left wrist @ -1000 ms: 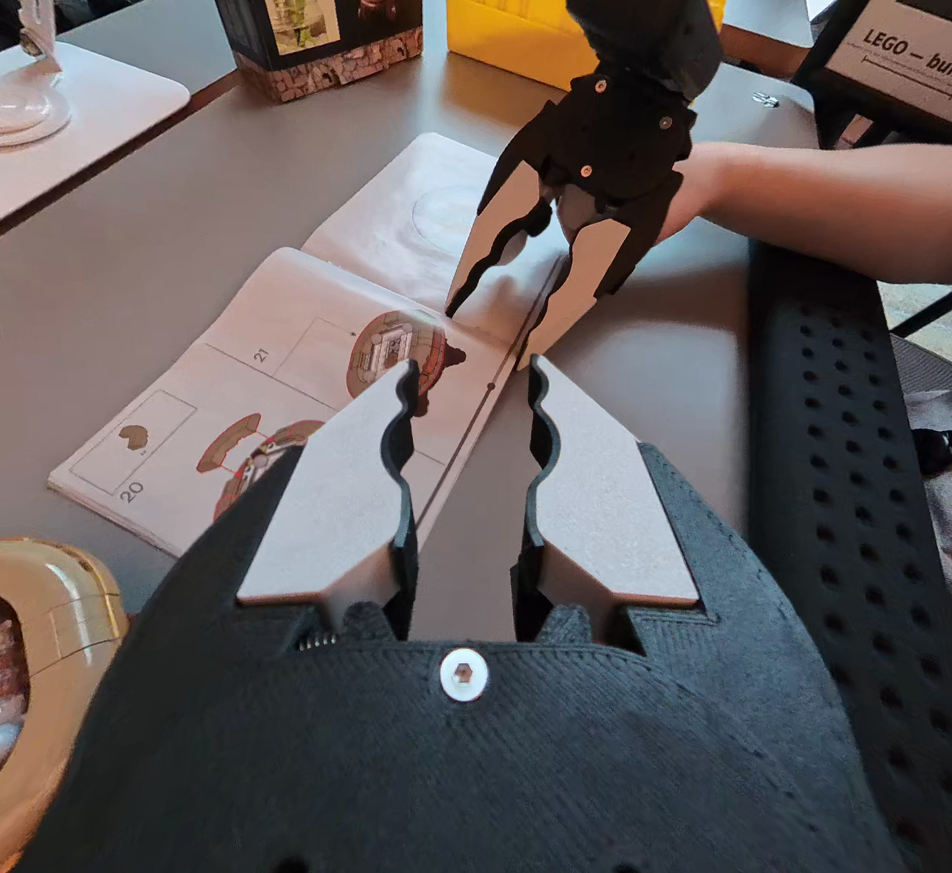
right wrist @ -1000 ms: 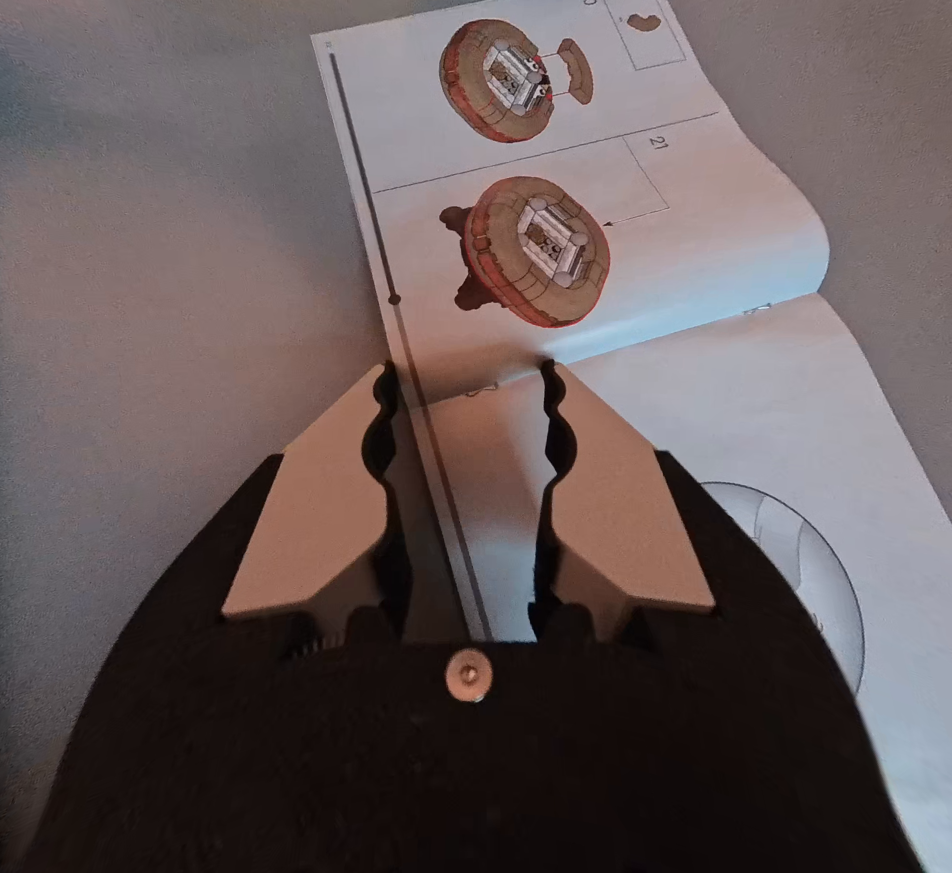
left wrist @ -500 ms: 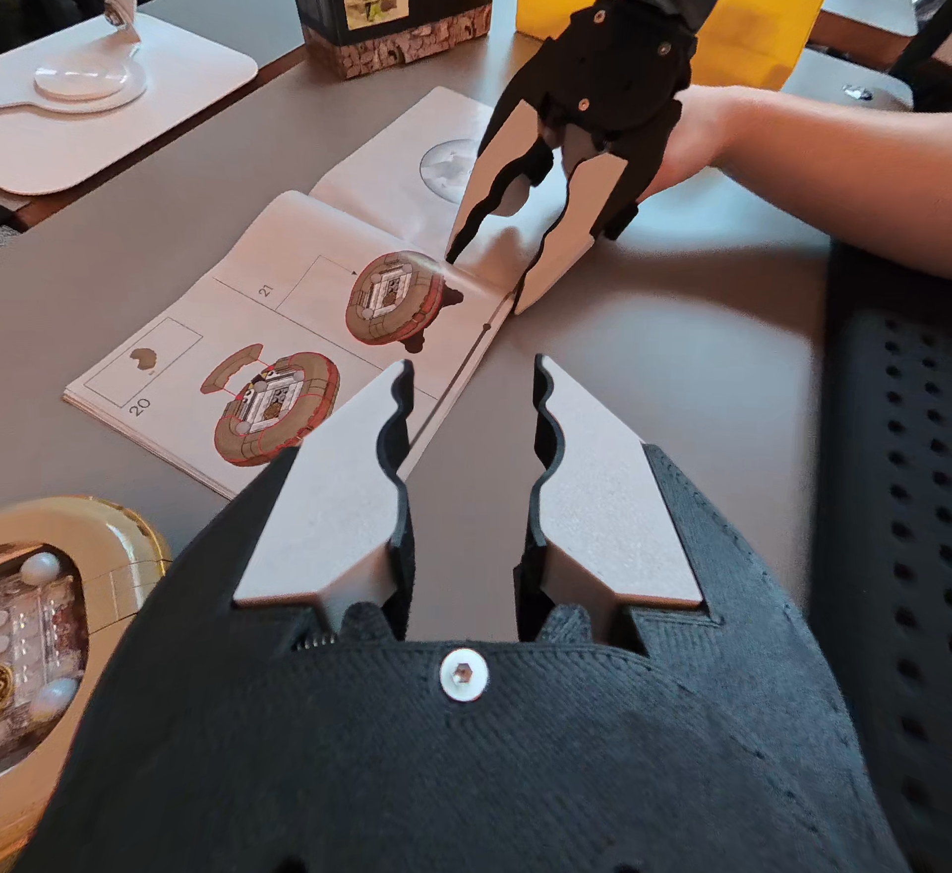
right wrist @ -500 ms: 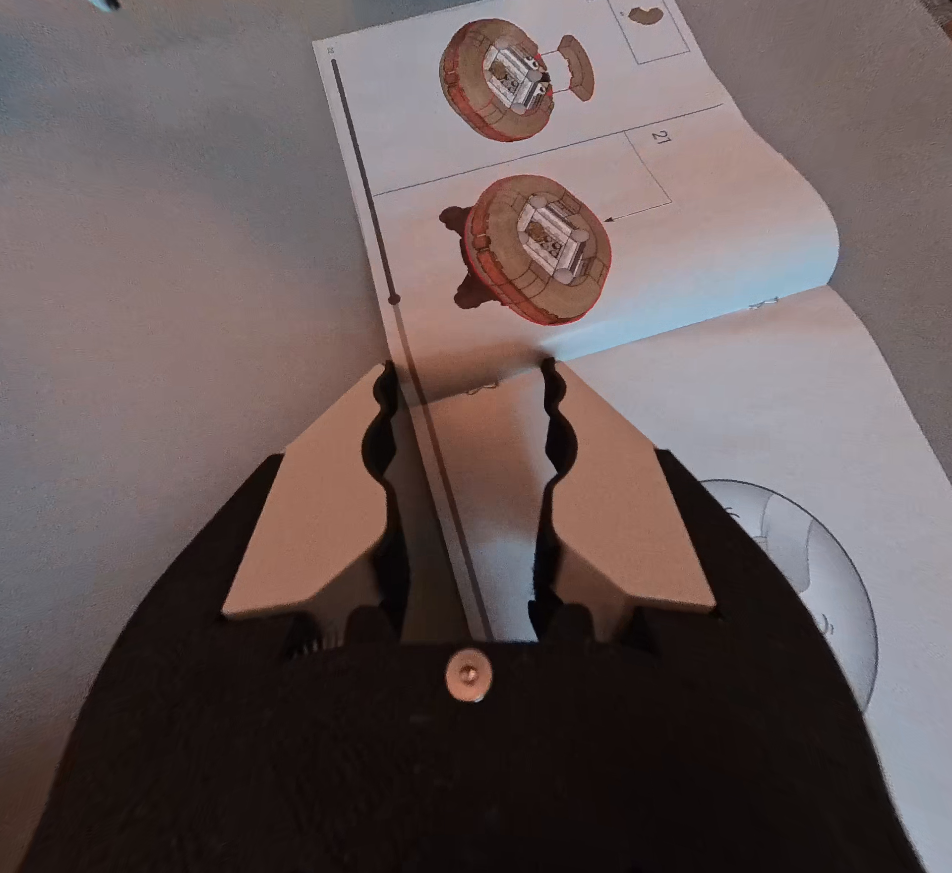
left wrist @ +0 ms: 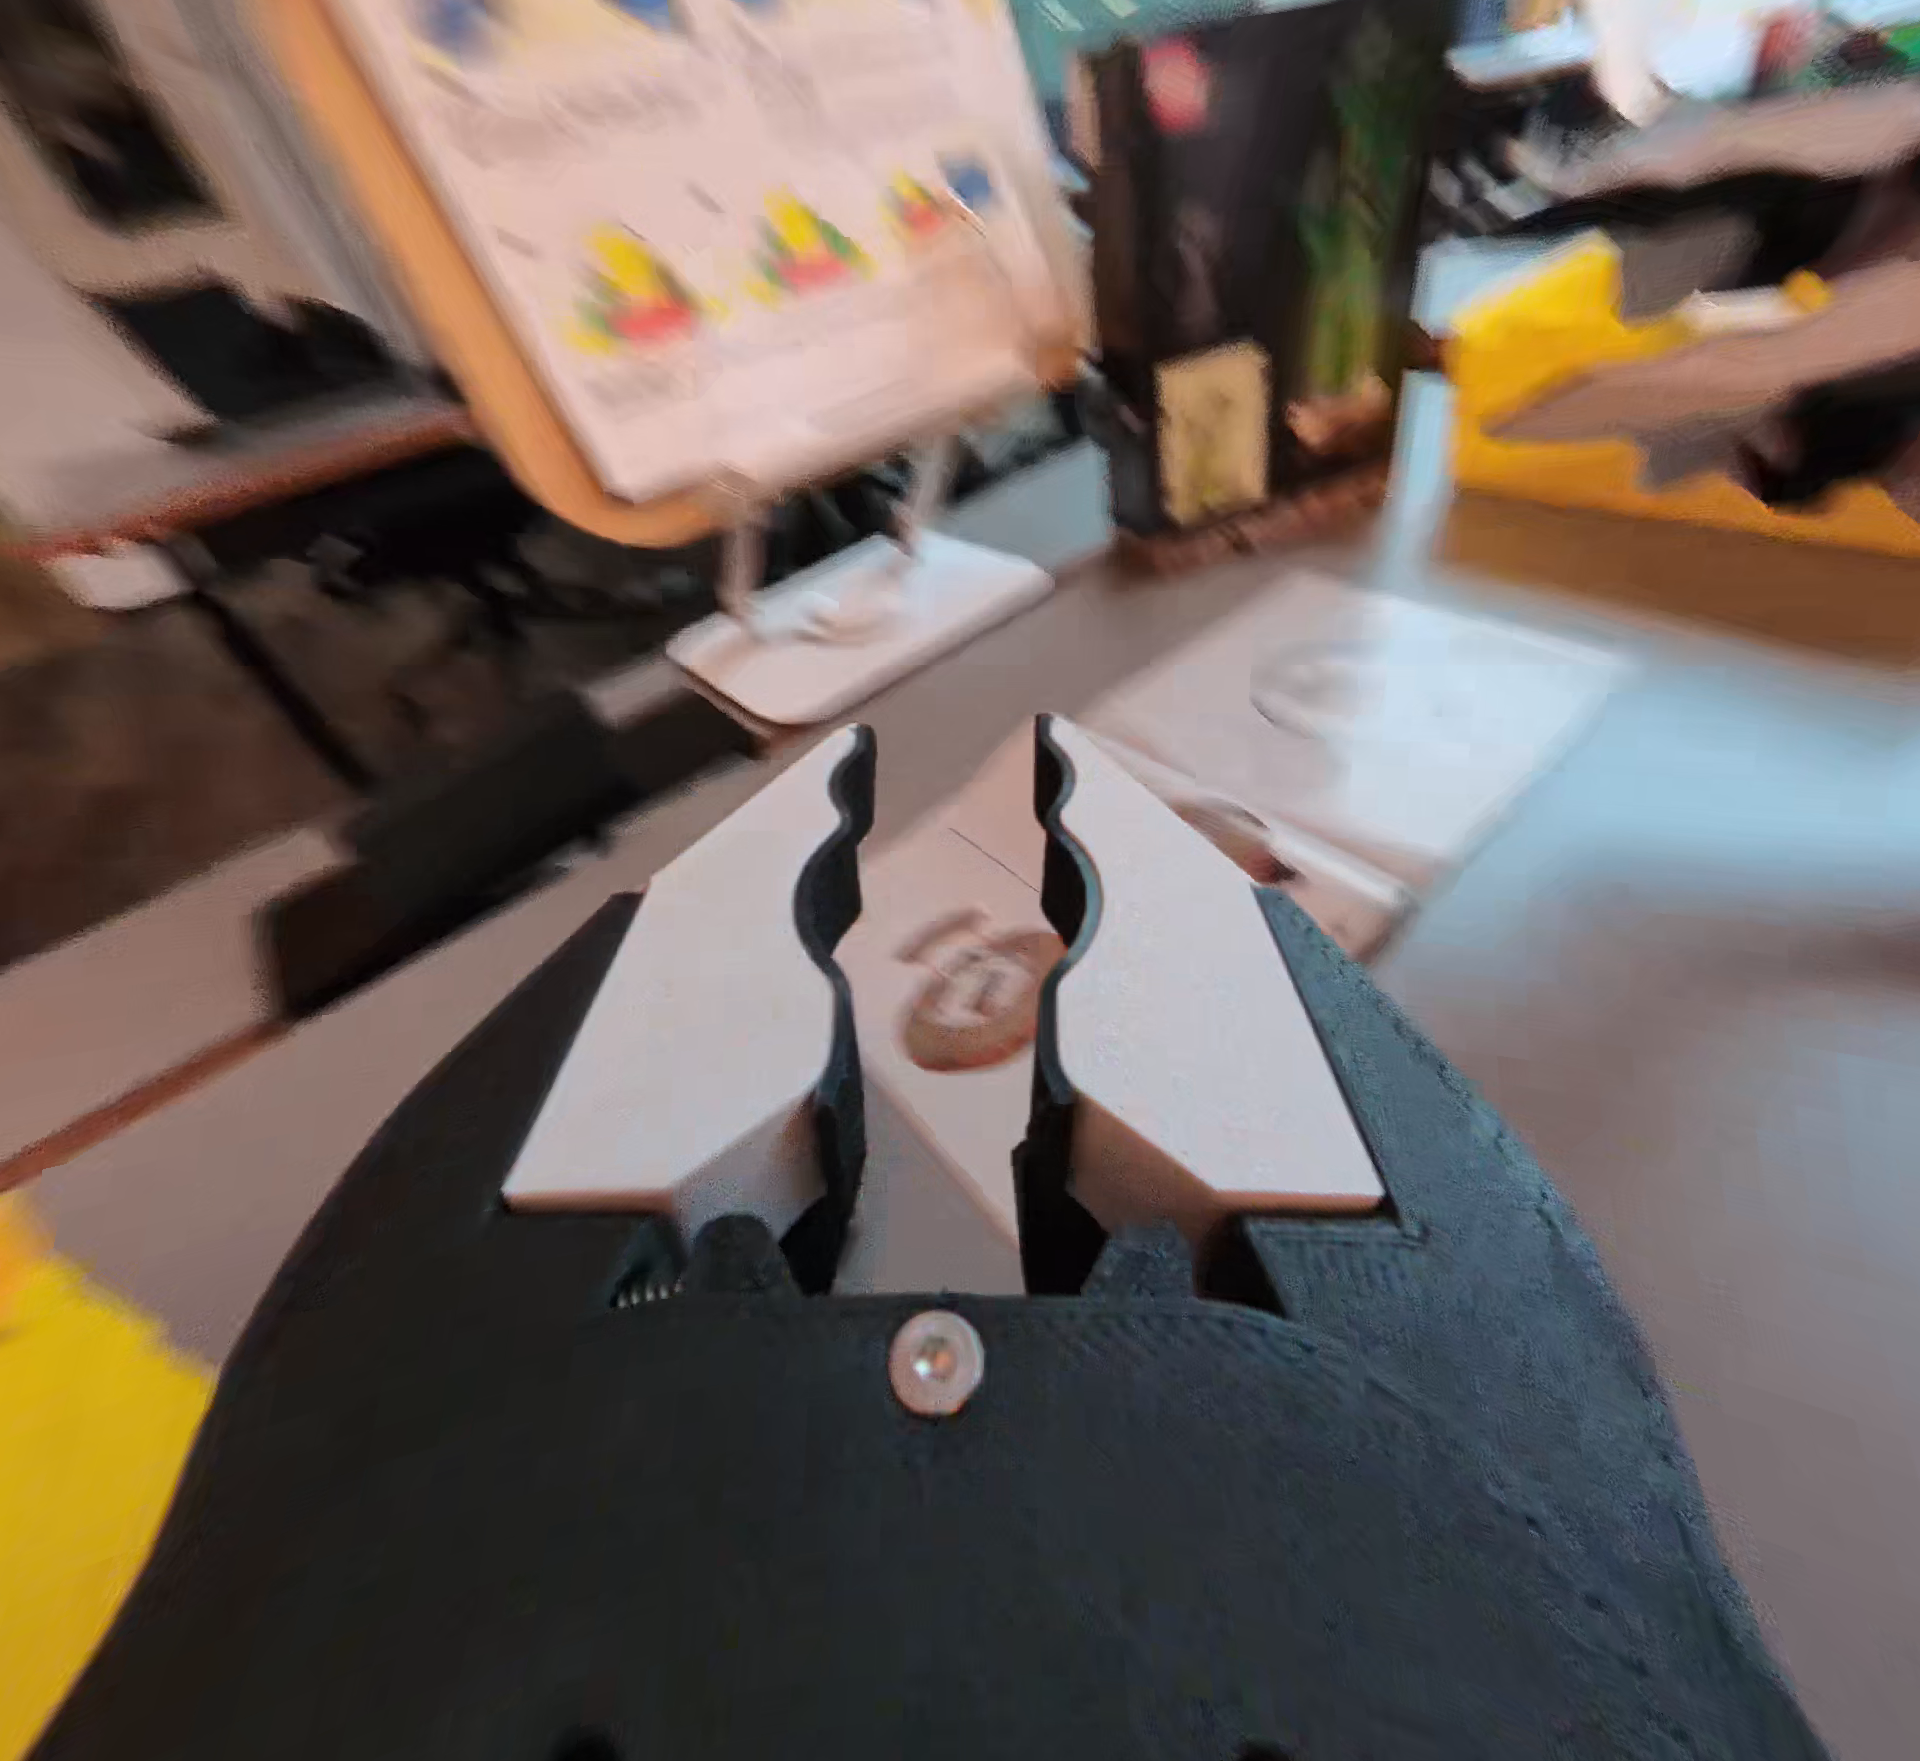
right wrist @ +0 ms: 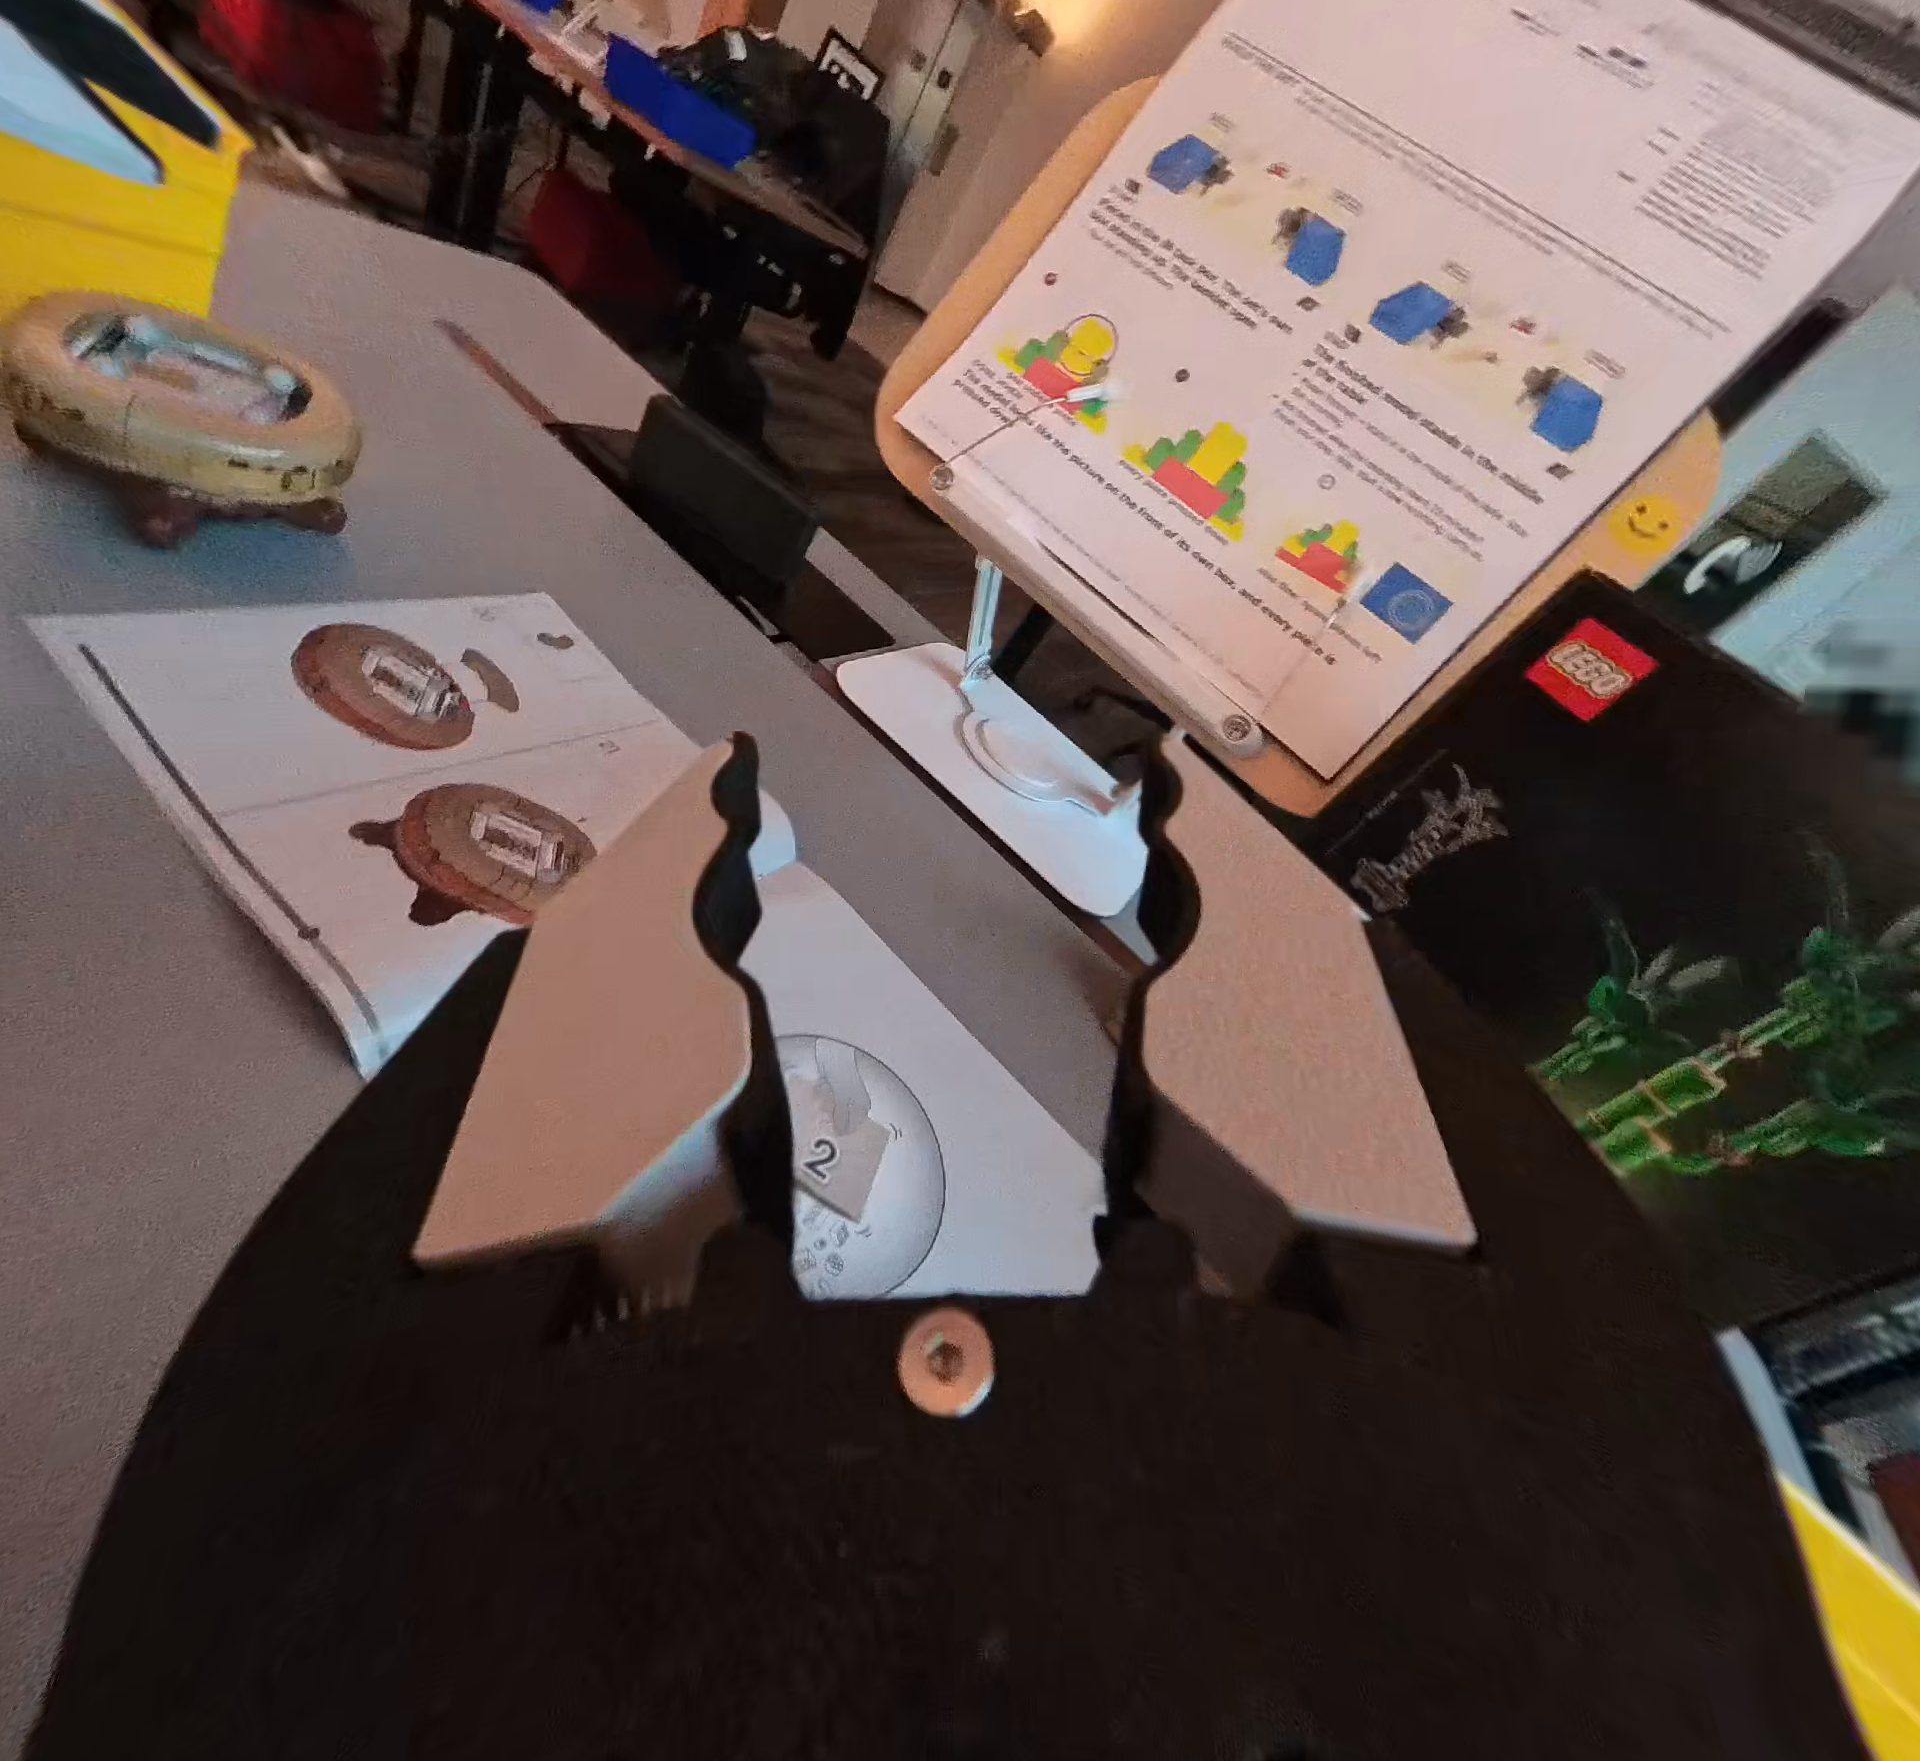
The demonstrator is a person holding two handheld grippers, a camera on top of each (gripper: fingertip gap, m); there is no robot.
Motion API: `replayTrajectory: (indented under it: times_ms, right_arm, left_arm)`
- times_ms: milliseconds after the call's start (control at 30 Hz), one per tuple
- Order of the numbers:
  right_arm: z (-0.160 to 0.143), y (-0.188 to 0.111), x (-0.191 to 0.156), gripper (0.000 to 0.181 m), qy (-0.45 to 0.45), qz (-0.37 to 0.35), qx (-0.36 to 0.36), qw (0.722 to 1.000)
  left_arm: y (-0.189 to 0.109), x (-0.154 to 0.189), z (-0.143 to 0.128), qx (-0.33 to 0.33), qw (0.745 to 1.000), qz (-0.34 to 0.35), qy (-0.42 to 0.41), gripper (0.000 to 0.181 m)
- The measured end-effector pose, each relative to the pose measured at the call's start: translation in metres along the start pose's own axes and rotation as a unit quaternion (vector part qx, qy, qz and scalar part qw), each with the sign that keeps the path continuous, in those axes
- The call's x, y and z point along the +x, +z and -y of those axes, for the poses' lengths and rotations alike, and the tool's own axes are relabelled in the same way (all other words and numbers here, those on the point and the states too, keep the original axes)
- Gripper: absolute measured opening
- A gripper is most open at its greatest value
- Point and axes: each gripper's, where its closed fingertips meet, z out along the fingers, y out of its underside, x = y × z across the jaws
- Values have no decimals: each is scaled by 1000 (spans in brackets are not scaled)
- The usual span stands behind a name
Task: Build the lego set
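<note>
Fingers of both grippers are empty, and both have lifted away from the booklet they were bent over a second ago. On the right gripper (right wrist: 940, 792) the fingers now stand wide apart, clearly wider than the narrow gap they kept over the page half a second back, and its camera has swung up from looking straight down at the paper to looking across the table (right wrist: 125, 1036). The left gripper (left wrist: 954, 755) keeps the same narrow gap as before, holding nothing; its view is smeared by motion, so it is turning fast.

The booklet (right wrist: 343, 776) lies open and flat on the table, with its drawn steps toward the table's far edge in the right view. The half-built round tan model (right wrist: 177, 423) on dark feet sits beyond it, near the far left corner beside a yellow bin (right wrist: 94, 205). A paper sheet on a white stand (right wrist: 1351, 340) and the dark set box (right wrist: 1662, 880) stand at the right.

My reading: the page check is over and the hands are heading for parts or the model. Neither gripper is near a brick yet, so the next step has not begun.
</note>
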Motion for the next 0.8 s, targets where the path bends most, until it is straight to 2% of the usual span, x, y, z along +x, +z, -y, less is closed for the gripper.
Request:
replayTrajectory:
  times_ms: [67,167,333,433,533,633,800]
  right_arm:
    - [-10,1,9,74,29,-10,-8,999]
    - [-31,4,17,70,7,-22,-44,999]
    - [-33,4,20,69,41,-12,-41,998]
    - [-38,3,25,68,20,-21,-54,998]
    - [-46,1,34,66,7,-33,-72,997]
    - [-50,-1,40,64,43,-29,-66,996]
    - [-60,1,40,64,67,-20,-74,995]
  left_arm:
    - [-22,-34,17,46,995,89,-9,31]
    - [-39,-73,7,17,984,173,-26,44]
    - [-49,-104,-23,-31,964,251,-81,40]
    - [-59,-118,-38,-45,949,279,-142,32]
    - [-64,-123,-31,15,941,261,-213,31]
    - [-65,-121,-21,71,933,219,-276,28]
    - [-71,-123,-13,112,925,201,-301,25]
